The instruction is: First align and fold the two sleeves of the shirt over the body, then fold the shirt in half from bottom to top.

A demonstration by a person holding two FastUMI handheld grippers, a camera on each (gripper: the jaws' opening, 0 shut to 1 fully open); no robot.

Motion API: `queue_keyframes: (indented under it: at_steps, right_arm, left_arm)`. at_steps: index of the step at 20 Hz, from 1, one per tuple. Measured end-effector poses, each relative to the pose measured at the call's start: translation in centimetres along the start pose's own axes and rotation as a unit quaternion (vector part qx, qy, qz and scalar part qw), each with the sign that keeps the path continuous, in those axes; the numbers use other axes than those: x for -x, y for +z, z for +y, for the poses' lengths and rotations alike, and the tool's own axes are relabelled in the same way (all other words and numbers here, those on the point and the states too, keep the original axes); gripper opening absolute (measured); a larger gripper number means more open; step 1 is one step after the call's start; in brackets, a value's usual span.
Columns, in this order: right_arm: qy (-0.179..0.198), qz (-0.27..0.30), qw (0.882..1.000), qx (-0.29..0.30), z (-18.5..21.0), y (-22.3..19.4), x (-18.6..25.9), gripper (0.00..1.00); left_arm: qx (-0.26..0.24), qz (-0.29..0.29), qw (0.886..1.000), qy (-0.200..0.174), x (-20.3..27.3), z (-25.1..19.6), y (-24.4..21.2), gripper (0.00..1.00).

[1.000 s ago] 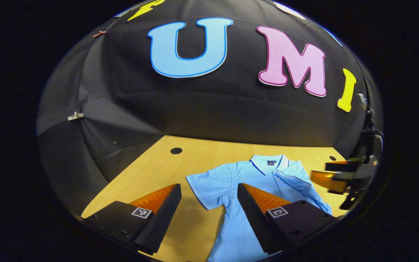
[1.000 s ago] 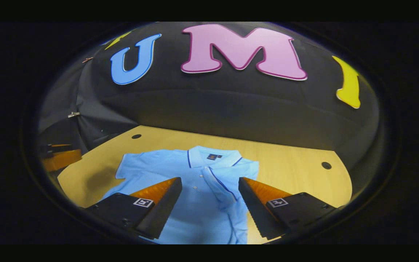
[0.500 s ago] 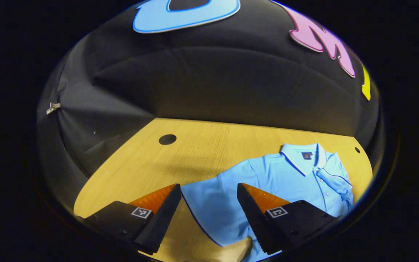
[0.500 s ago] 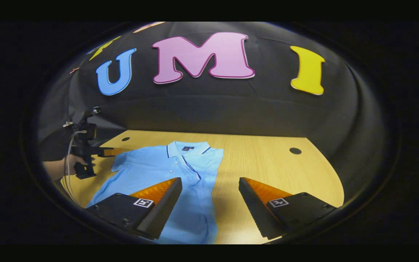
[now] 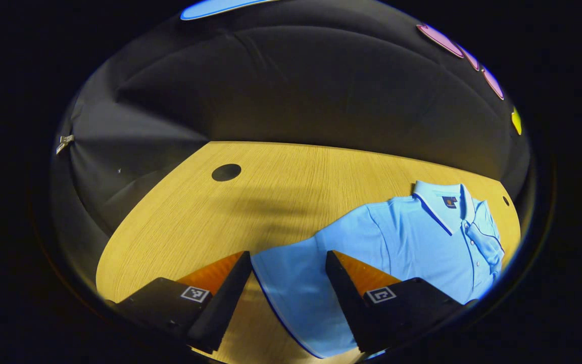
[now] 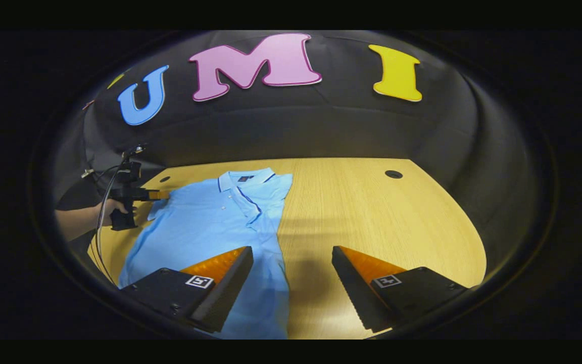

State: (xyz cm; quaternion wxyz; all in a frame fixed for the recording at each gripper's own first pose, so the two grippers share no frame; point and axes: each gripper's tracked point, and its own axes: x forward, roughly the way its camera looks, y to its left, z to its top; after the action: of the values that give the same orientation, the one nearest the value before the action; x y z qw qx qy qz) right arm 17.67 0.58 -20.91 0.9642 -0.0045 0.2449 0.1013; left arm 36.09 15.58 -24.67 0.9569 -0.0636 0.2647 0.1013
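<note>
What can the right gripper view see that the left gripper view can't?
The right gripper view looks across from farther off: a hand holds the left claw by the unfolded sleeve, and the right claw hangs open above bare wood. The left gripper view sits up close: that sleeve lies between the left claw's open fingers. Both share the light blue shirt, its collar and the wooden table.

Shirt (image 6: pixel 205 227) flat on the surface (image 6: pixel 382 217), collar (image 6: pixel 243 178) toward the booth wall, one sleeve (image 6: pixel 265 194) folded over the body, other sleeve (image 5: pixel 291 273) between the left gripper (image 5: pixel 286 290) fingers, right gripper (image 6: pixel 291 285) straddling the shirt's edge
</note>
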Motion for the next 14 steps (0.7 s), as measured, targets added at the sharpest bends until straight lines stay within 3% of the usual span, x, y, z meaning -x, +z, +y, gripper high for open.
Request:
queue_keyframes:
  at_steps: [1, 3, 7, 11, 14]
  right_arm:
    - [-0.001, -0.003, 1.0, -0.005, 0.0, 0.1, -0.1, 0.98]
    - [-0.001, -0.006, 1.0, -0.013, 0.0, 0.1, -0.4, 0.99]
    - [-0.007, -0.01, 0.999, -0.035, -0.3, -0.3, -0.3, 0.98]
    - [-0.013, -0.014, 0.999, -0.035, -1.2, -0.6, 0.7, 0.99]
    - [-0.021, -0.016, 0.999, -0.034, -2.1, -0.8, 1.5, 0.99]
  left_arm:
    - [-0.004, 0.001, 1.0, -0.008, 0.0, -0.4, 0.1, 0.95]
    - [-0.013, -0.002, 1.0, -0.016, -0.3, -1.5, 0.4, 0.72]
    - [-0.029, -0.01, 0.999, -0.016, -0.7, -2.9, 0.7, 0.11]
    - [-0.038, -0.009, 0.999, -0.007, 0.0, -4.1, 1.4, 0.06]
    - [-0.045, -0.03, 0.998, -0.035, 1.9, -8.0, 3.6, 0.06]
